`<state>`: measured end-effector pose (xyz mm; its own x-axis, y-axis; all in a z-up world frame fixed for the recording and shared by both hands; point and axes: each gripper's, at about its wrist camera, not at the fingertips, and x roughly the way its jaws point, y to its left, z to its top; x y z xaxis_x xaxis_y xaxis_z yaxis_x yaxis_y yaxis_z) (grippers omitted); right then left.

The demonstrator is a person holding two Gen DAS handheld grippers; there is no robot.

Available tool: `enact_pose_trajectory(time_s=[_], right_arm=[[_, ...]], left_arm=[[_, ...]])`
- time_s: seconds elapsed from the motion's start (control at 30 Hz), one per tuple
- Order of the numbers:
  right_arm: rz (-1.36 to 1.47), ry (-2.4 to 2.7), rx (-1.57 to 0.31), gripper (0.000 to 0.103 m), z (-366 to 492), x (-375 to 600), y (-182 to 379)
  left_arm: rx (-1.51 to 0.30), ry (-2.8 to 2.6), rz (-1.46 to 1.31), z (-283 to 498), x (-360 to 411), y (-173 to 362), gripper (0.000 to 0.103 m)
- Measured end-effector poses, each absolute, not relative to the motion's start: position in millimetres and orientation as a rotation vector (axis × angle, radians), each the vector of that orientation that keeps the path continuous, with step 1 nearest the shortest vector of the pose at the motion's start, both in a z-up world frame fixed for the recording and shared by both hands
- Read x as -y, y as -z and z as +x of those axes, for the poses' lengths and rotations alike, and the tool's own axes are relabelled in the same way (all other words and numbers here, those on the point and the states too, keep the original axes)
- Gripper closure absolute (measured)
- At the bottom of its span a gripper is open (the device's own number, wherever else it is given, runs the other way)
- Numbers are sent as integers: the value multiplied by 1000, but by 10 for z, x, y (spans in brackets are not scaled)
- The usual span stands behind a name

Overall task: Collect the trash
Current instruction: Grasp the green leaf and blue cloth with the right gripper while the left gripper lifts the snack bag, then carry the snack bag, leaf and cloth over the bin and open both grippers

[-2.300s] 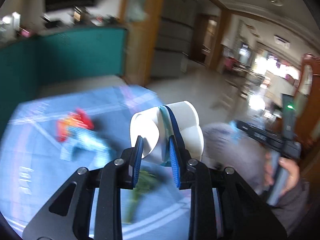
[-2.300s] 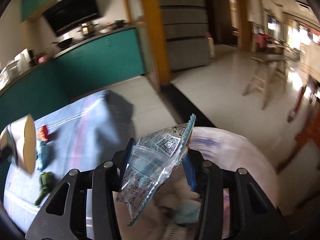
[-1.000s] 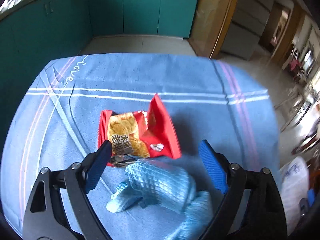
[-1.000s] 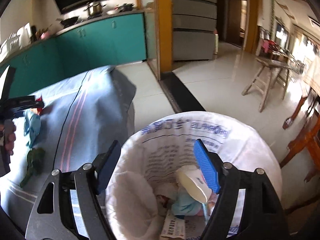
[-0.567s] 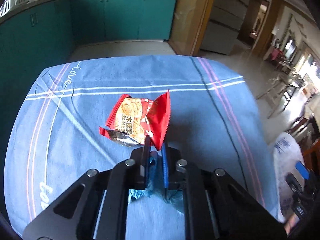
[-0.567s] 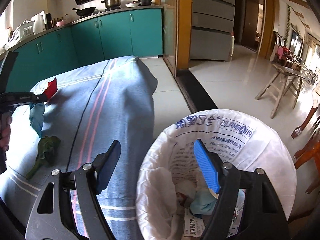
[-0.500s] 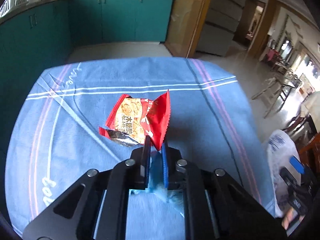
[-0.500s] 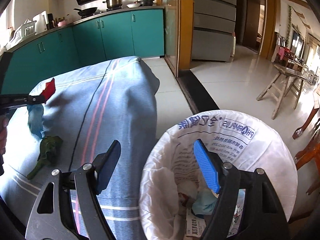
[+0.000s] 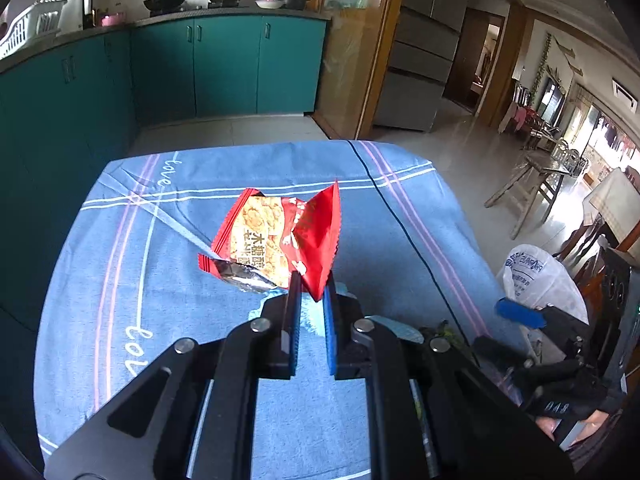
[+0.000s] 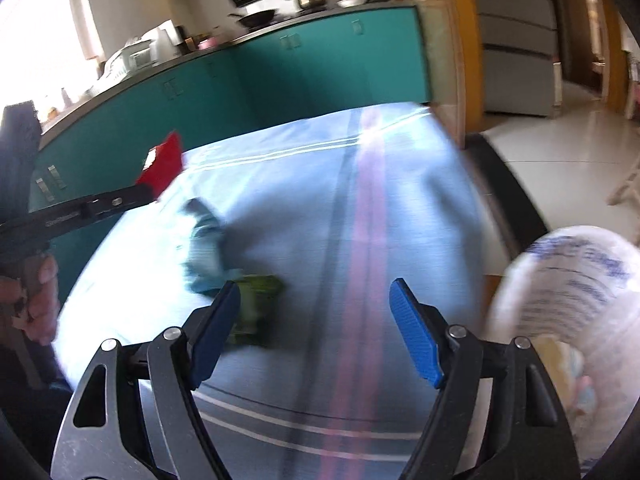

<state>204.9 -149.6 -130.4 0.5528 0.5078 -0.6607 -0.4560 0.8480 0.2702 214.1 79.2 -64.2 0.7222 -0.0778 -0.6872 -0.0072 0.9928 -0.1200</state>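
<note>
My left gripper [image 9: 311, 286] is shut on the corner of a red snack wrapper [image 9: 280, 240] and holds it up above the blue tablecloth [image 9: 120, 280]. The wrapper [image 10: 162, 164] also shows in the right wrist view, held clear of the table. My right gripper [image 10: 316, 312] is open and empty, low over the cloth, with a green leafy scrap [image 10: 256, 304] by its left finger and a light blue crumpled tissue [image 10: 204, 248] just beyond. The white-lined trash bin [image 10: 576, 304] stands to the right of the table; it also shows in the left wrist view [image 9: 536, 276].
Teal kitchen cabinets [image 9: 224, 64] run behind the table. A wooden stool [image 9: 532, 188] stands on the tiled floor to the right. The right gripper's body [image 9: 552, 344] is at the table's right edge, next to the bin.
My left gripper closed on the red wrapper and lifted it off the cloth. My right gripper swung left from above the bin to over the table, still open.
</note>
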Motion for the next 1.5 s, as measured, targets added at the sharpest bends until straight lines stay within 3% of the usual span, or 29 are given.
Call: enact_pose_trajectory(time_s=[0.47, 0.67, 0.73, 0.83, 1.5], right_arm=[[31, -669, -886, 28, 2119, 689, 1423], [18, -648, -892, 59, 2177, 645, 1429], [19, -644, -894, 76, 2190, 654, 1436], [23, -648, -880, 83, 2188, 667, 1423], [119, -600, -701, 85, 2016, 1283, 1034]], left_arm=[[-739, -9, -144, 2010, -989, 625, 91], [-704, -61, -44, 1962, -845, 609, 91], [-699, -62, -24, 1954, -811, 610, 91], [-692, -62, 5, 1928, -767, 606, 91], [-675, -72, 6, 1841, -723, 565, 91]])
